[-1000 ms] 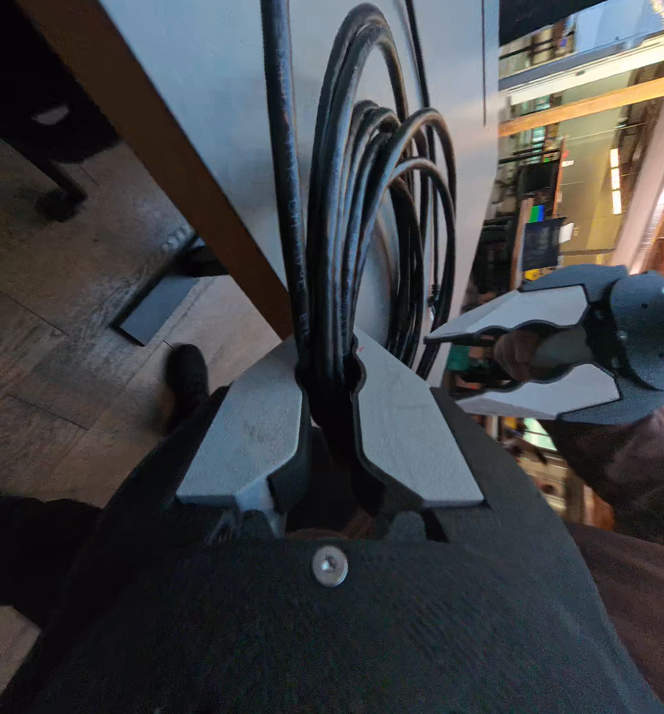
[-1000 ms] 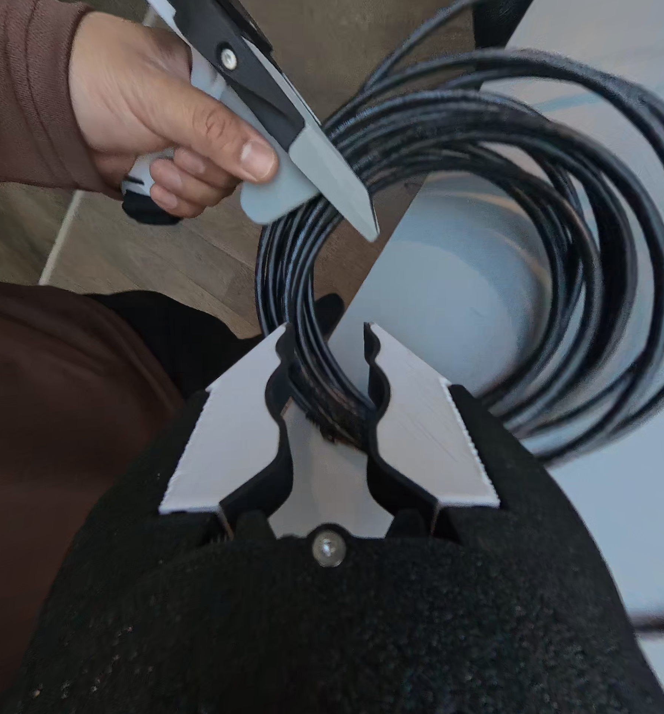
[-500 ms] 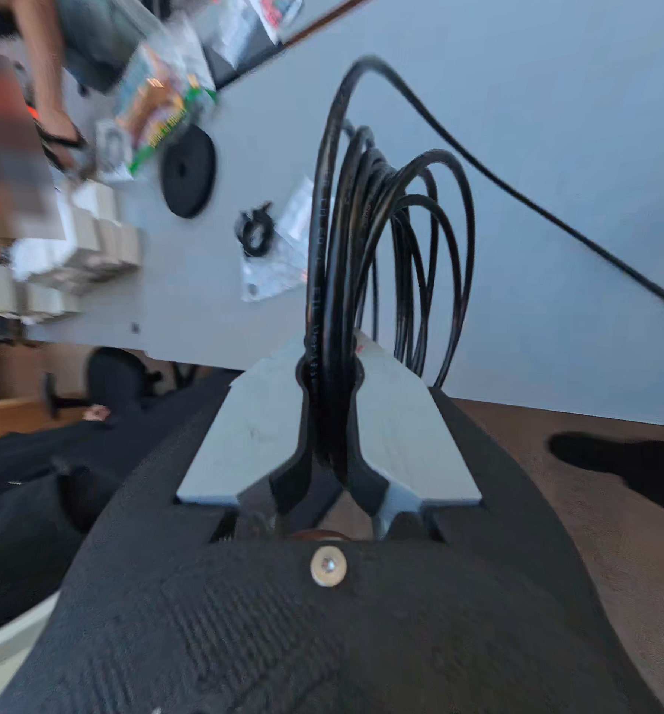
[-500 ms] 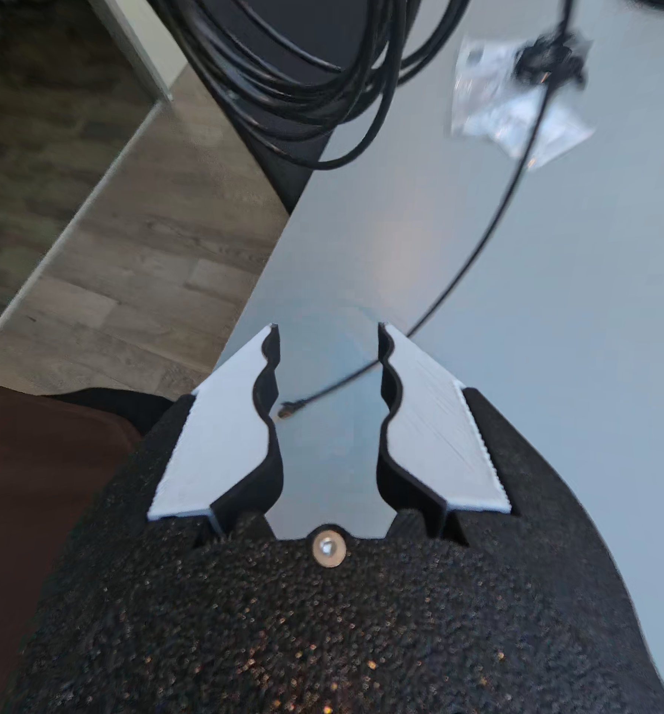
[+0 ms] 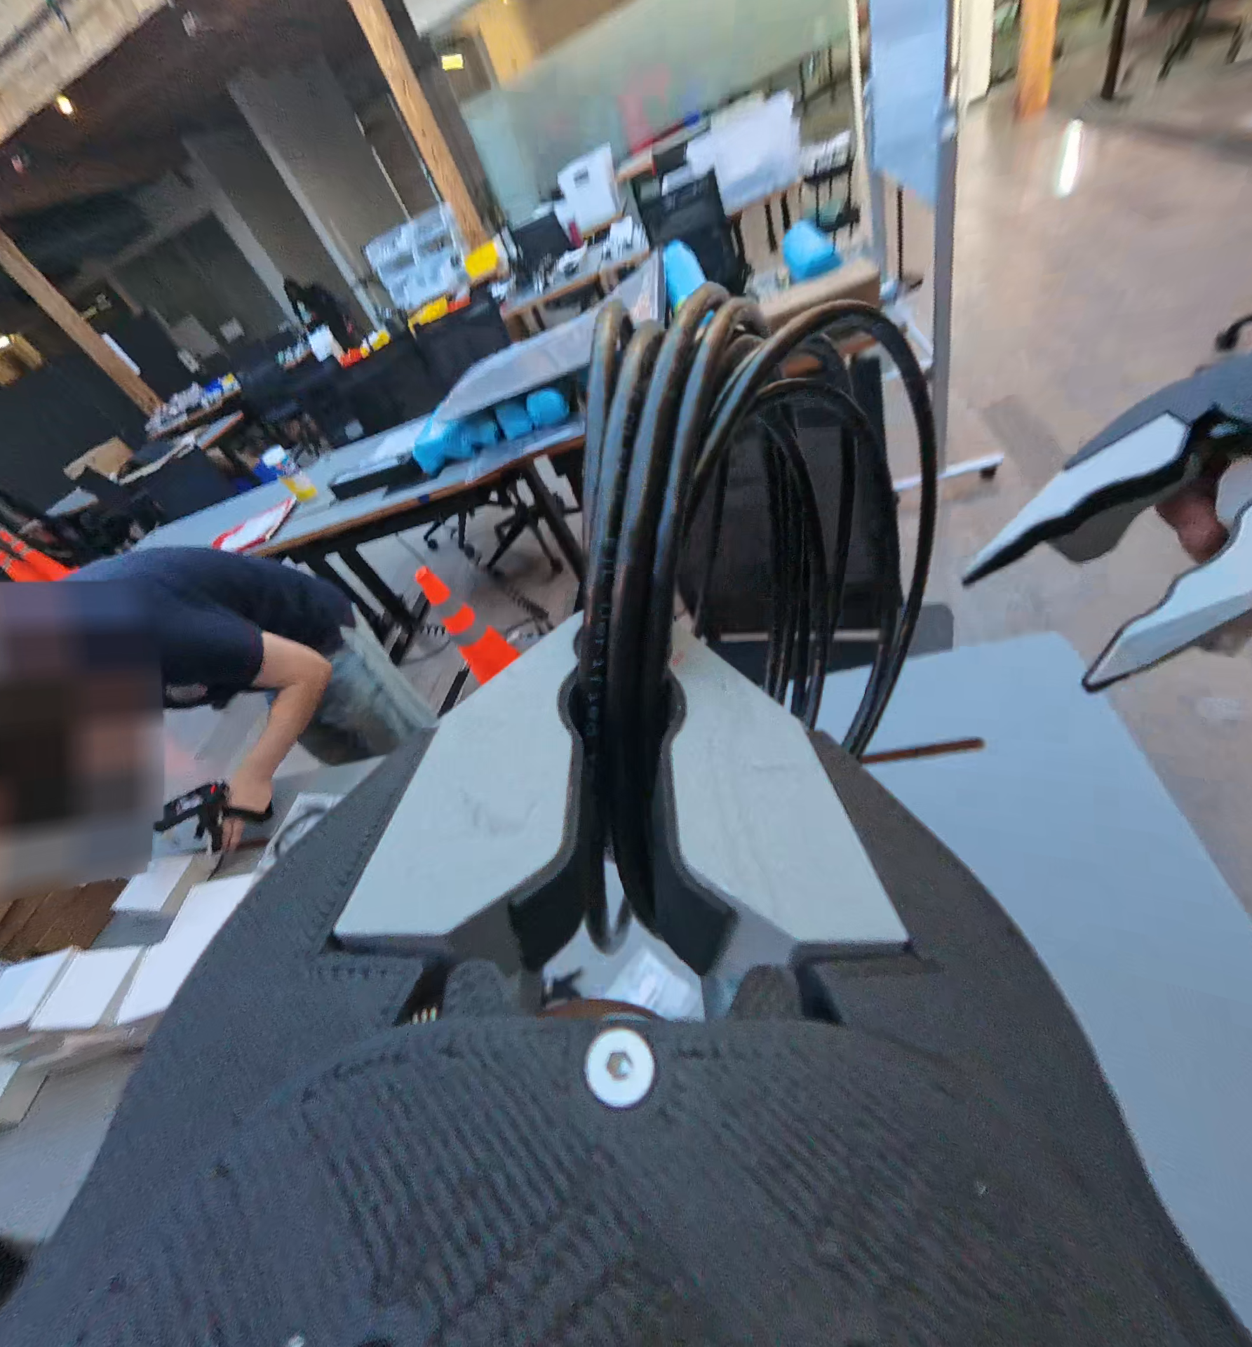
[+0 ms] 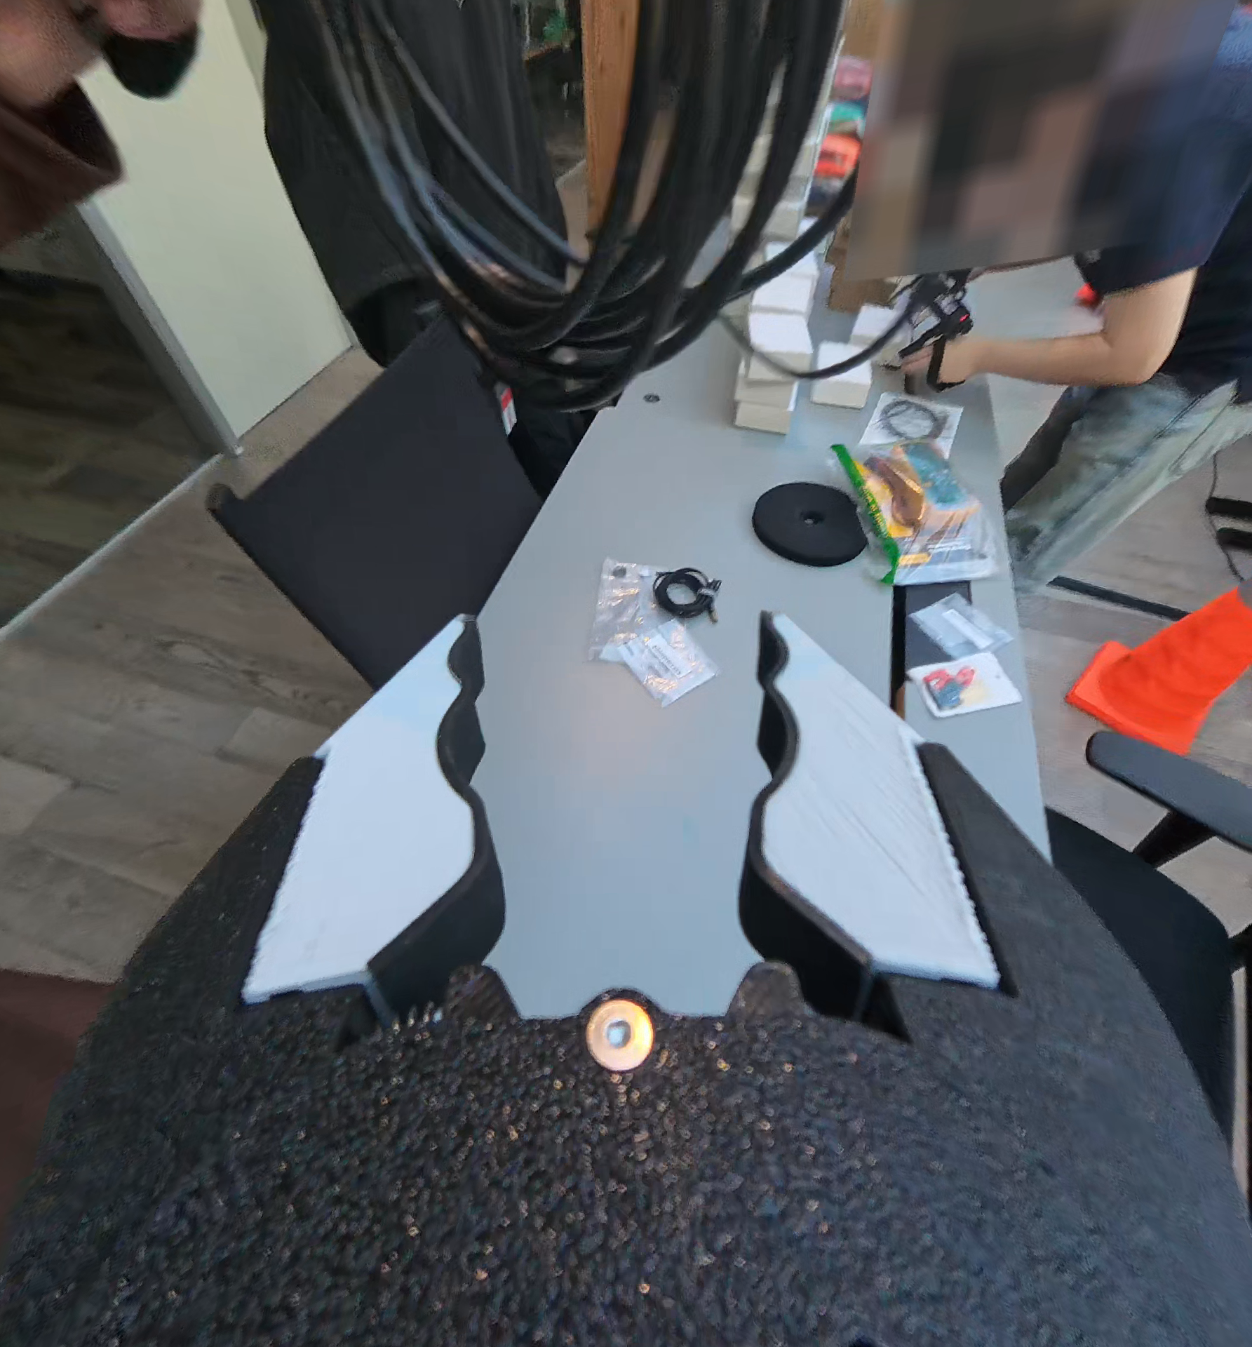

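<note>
Black coiled rubber cable [image 5: 688, 510], pinched in the closed left claw [image 5: 623, 656], may unravel while the wide-open, empty right claw [image 6: 619, 641] hangs apart.

My left wrist camera looks out level along its fingers [image 5: 754, 794] into the room, my right one tilts down over the grey table [image 6: 681, 452], and both see the black cable coil [image 5: 717, 510] close up.
</note>
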Tool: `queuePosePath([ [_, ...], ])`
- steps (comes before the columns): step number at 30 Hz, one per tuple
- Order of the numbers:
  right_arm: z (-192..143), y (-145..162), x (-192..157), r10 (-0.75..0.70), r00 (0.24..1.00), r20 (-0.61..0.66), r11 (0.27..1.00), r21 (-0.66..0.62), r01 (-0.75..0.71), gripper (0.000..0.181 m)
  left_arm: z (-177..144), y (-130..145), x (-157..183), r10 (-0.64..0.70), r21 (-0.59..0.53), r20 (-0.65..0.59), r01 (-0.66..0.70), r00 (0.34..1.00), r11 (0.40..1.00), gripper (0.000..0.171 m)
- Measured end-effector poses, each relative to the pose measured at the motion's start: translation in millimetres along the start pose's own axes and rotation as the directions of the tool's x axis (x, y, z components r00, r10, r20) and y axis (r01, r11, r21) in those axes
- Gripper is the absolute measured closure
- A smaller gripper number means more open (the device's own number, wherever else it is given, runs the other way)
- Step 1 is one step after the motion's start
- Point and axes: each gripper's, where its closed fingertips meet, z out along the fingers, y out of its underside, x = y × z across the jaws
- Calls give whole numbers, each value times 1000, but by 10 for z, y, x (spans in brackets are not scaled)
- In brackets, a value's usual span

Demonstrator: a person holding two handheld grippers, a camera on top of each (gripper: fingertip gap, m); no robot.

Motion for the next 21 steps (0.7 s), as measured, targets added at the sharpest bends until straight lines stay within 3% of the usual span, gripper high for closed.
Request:
queuePosePath([
  [2, -132, -103, -21, 51, 997, -64, 993, -102, -57, 117, 18, -232, -64, -25, 87, -6, 25, 1000, 996, 161],
  [5, -278, -152, -185, 73, 977, -199, 986, -135, -101, 96, 77, -403, 15, -66, 159, -71, 77, 995, 984, 161],
  [7, -309, -89, -250, 66, 943, -326, 984, -136, -115, 84, 152, -451, 133, -70, 172, -120, 91, 990, 981, 162],
  [13, -260, 306, -442, -13, 814, -580, 989, -127, -74, 89, 401, -482, 700, -104, 147, -293, 152, 950, 977, 161],
  [16, -246, 528, -536, -56, 790, -611, 980, -183, -73, 90, 502, -433, 1031, -119, 120, -380, 176, 918, 977, 161],
  [21, -475, 529, -572, -89, 748, -658, 975, -210, -68, 94, 575, -327, 1463, -118, 128, -463, 198, 878, 972, 161],
])
